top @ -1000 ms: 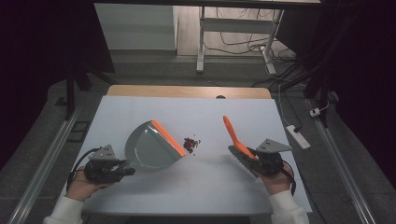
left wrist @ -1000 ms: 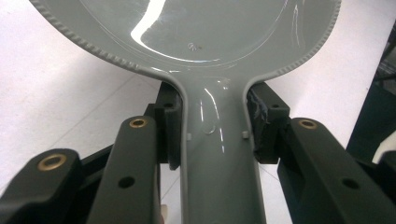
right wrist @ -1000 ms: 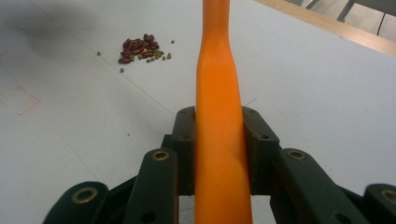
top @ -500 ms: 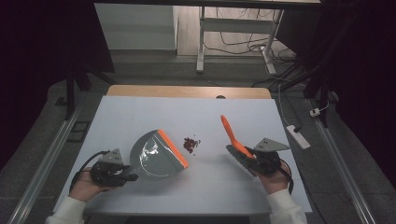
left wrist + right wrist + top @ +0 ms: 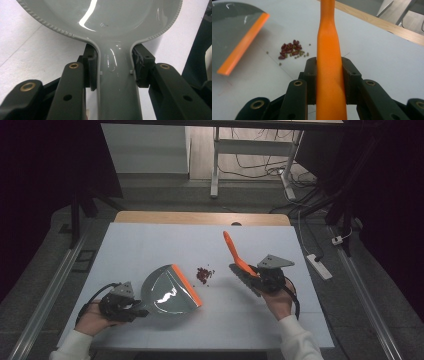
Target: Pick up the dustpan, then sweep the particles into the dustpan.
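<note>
Fingers clamp tight — left (image 5: 113, 72) on dustpan (image 5: 169, 290), right (image 5: 329, 80) on brush (image 5: 239, 260).

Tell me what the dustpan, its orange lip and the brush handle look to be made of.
Dustpan: likely moulded hard plastic, glossy grey; sharp light streaks and a beaded rim show in the left gripper view.
Orange lip: possibly softer rubber or plastic, matte; it is a flat strip with no glare.
Brush handle: probably plastic, smooth satin orange, one even colour with only a soft sheen.
</note>
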A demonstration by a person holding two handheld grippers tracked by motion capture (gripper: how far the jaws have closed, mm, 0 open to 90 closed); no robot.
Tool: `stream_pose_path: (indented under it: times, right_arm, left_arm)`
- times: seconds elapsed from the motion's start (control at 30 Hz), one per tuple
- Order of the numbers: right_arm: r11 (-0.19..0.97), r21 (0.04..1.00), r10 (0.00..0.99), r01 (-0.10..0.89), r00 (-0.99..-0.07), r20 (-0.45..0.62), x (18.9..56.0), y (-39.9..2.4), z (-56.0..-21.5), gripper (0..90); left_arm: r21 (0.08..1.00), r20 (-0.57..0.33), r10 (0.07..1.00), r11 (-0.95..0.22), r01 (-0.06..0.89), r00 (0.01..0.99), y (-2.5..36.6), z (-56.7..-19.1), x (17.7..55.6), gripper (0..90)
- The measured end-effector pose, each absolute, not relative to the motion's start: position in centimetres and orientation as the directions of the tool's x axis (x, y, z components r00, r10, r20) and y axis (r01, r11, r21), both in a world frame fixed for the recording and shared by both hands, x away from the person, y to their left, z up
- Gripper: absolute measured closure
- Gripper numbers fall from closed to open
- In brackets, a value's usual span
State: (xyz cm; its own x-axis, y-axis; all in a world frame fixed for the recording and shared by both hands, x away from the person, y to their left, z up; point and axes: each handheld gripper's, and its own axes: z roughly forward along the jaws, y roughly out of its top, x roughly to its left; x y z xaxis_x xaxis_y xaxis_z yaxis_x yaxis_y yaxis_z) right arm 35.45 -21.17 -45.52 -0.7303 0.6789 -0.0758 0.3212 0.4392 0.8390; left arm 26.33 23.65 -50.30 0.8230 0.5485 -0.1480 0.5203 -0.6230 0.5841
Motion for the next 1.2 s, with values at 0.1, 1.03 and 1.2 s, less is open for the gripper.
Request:
stream_pose_path:
  times: [0.1, 1.03, 1.2]
  right_arm:
    - [0.444, 0.837, 0.675, 0.320, -0.734, -0.077, 35.7, -20.5, -45.4, 69.5]
    - [0.500, 0.807, 0.629, 0.314, -0.772, -0.089, 40.1, -15.1, -46.1, 69.5]
    - [0.515, 0.801, 0.624, 0.306, -0.774, -0.105, 40.4, -14.8, -46.2, 69.5]
  left_arm:
    - [0.575, -0.151, 0.549, -0.627, 0.525, 0.822, 23.4, -50.4, 26.3, 61.8]
    - [0.521, -0.192, 0.554, -0.642, 0.562, 0.810, 22.7, -51.2, 27.2, 61.7]
    - [0.520, -0.197, 0.557, -0.638, 0.568, 0.807, 22.6, -51.4, 27.3, 61.7]
